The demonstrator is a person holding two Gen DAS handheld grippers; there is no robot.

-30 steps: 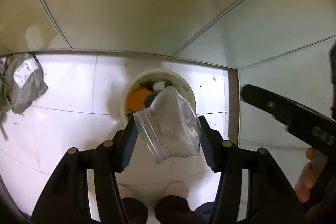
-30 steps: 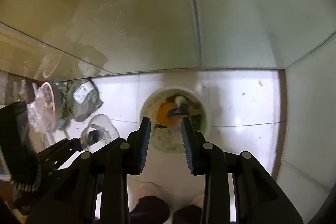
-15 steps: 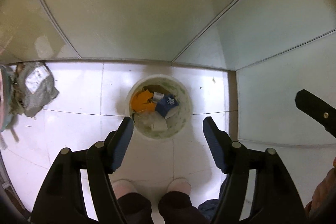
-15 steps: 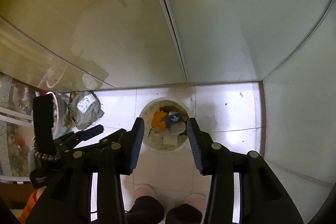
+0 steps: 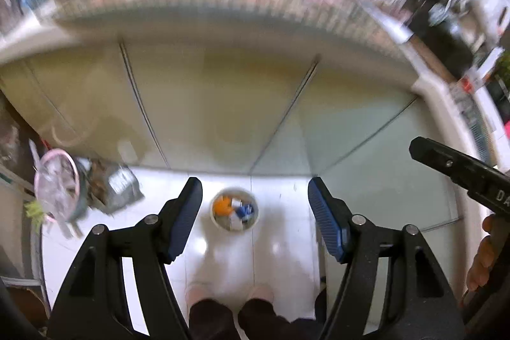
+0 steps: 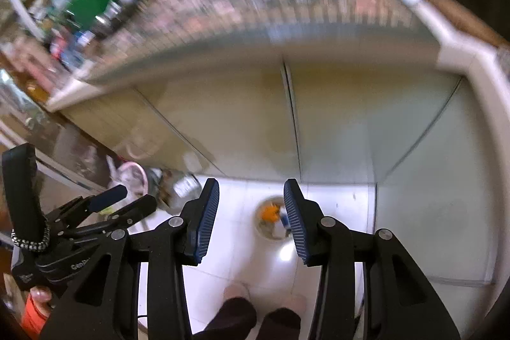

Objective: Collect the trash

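Both your grippers are empty: the left gripper (image 5: pixel 255 212) has its jaws spread wide, the right gripper (image 6: pixel 251 215) stands narrower but clearly parted, and neither pad touches anything. The trash bin (image 5: pixel 234 212) sits far below on the white floor, framed between the left fingers, with orange, blue and white scraps inside that are too small to identify. The countertop along the upper edge is smeared by blur, and the pile of bags (image 5: pixel 86 193) at left is unreadable.

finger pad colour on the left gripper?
Blue, ribbed, on black fingers. The pads of the left gripper show best in the left wrist view.
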